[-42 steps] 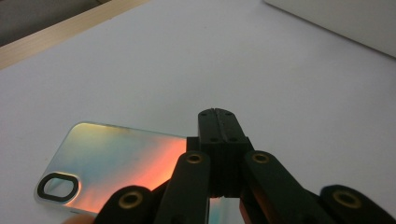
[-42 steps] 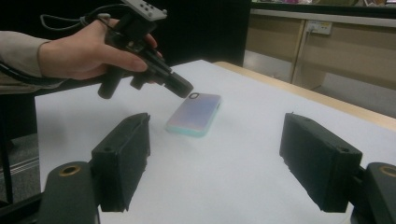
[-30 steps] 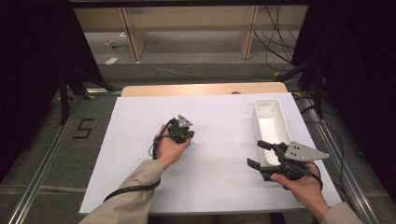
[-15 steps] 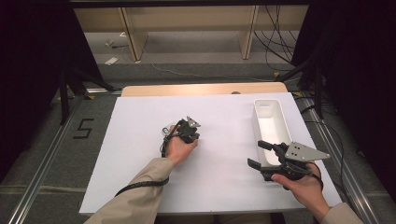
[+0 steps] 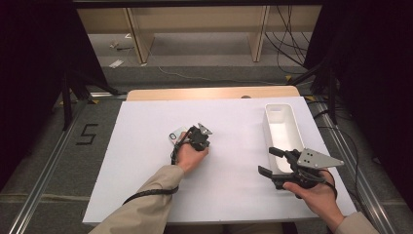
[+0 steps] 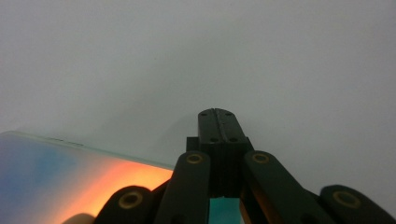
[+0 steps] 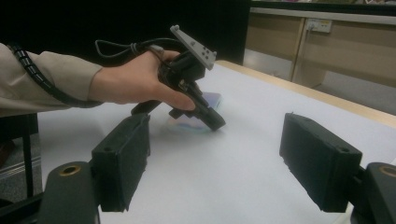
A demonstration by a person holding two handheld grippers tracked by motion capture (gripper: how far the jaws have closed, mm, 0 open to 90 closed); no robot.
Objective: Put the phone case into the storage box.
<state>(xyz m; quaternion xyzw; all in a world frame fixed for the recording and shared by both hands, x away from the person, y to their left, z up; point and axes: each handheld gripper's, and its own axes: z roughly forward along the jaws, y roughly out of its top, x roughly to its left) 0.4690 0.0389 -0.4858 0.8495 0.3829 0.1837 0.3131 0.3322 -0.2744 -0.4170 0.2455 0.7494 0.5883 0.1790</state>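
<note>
Light: table (image 5: 146,146) evenly lit from above, surroundings left dark | Shadows: faint, soft | Focus: blur seen beyond left gripper (image 6: 218,135), glow beside its jaws

The person wears tan sleeves (image 5: 146,204); a ribbed black cable (image 7: 35,70) runs along the left one. Both grippers are black. The left gripper (image 6: 218,122) has flat jaws with small screws at the tips, and brass-ringed pivots behind them. The right gripper (image 7: 215,163) has blocky, rectangular jaw pads. Each carries a grey three-cornered plate (image 5: 319,159) on top, dotted with small holes.
</note>
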